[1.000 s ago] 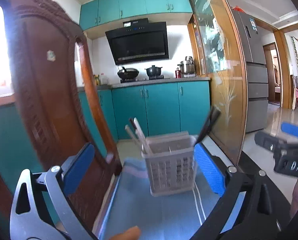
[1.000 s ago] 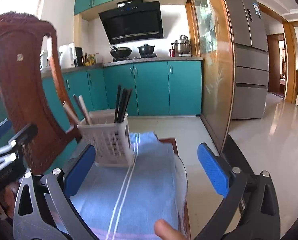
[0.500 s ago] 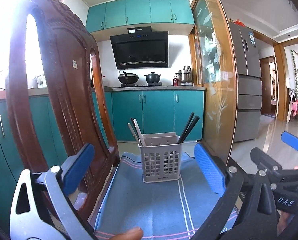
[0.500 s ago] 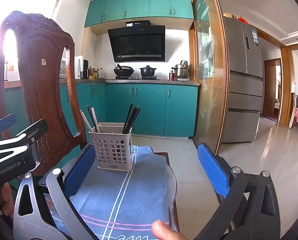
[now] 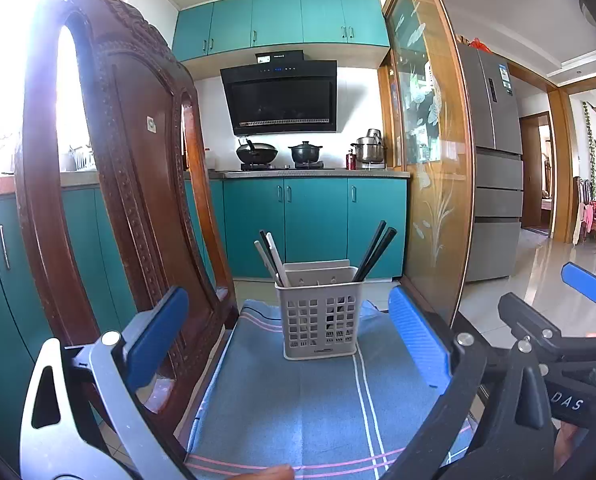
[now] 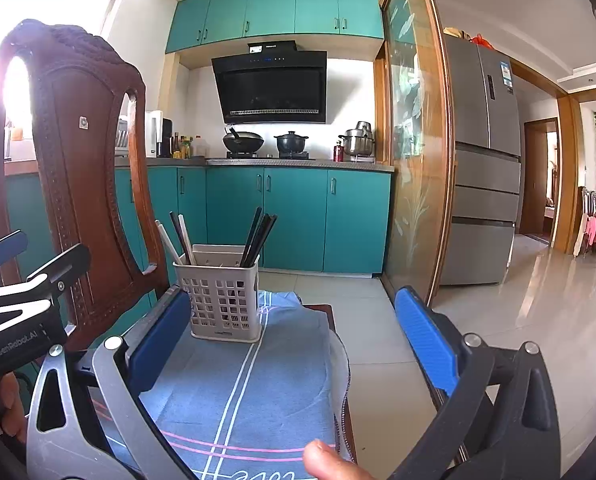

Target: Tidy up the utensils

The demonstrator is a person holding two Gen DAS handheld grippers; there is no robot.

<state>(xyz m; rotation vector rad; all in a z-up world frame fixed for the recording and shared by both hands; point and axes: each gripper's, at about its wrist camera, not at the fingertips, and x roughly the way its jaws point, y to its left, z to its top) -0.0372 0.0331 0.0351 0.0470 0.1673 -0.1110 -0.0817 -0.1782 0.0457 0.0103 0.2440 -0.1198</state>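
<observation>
A pale grey slotted utensil basket [image 5: 320, 317] [image 6: 223, 298] stands upright on a blue striped cloth [image 5: 298, 392] [image 6: 242, 392]. Black chopsticks [image 5: 374, 250] [image 6: 258, 236] lean in its right side, and pale and dark chopsticks [image 5: 270, 256] [image 6: 176, 240] in its left side. My left gripper [image 5: 288, 338] is open, well short of the basket, with nothing between its blue pads. My right gripper [image 6: 294, 340] is open too, empty, with the basket ahead to its left. Each gripper shows at the edge of the other's view.
A carved dark wooden chair back [image 5: 114, 184] [image 6: 78, 176] rises close on the left of the cloth. A glass-panelled wooden partition [image 5: 430, 184] stands to the right. Teal cabinets [image 5: 314, 224], a stove with pots and a grey fridge [image 6: 482, 184] lie beyond. A fingertip [image 6: 322, 460] shows at the bottom.
Both grippers have drawn back from the basket and levelled out, so the basket looks smaller and farther. Both stay open and empty.
</observation>
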